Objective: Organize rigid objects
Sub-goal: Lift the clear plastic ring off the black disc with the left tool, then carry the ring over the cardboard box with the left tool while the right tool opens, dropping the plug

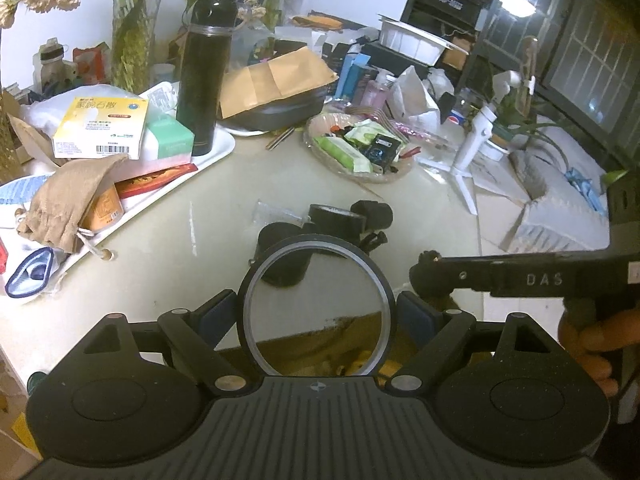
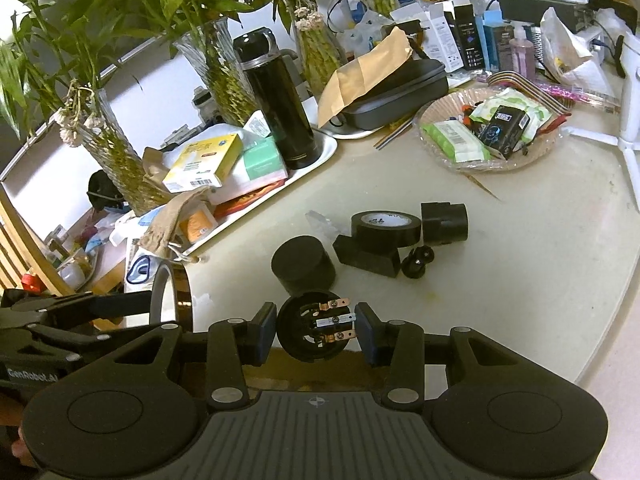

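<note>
While both grippers hang over the near edge of the table, this is what I can make out:

Left gripper: its blue pads are clamped on a wide ring with a black outer band and a pale inner one, held upright so you look straight through it.
Ring in the right view: the same ring shows at the lower left, side on, its outer face amber-brown and shiny.
Right gripper: pads closed on a round black plug part with three metal prongs pointing right.
Gripper writing: "DAS" on the right gripper's side in the left view; "GenRobot.AI" on the left gripper's body in the right view.
On the table, just beyond the grippers: black cylinder, black block, tape roll leaning on the block with print inside the core too small to read, black socket, small black clip.
Tray: tall black flask, yellow box with Chinese print and a barcode, green tissue box.
Basket: green wipe packs, a small black box.
Far right, left view: a Pepsi logo.
</note>
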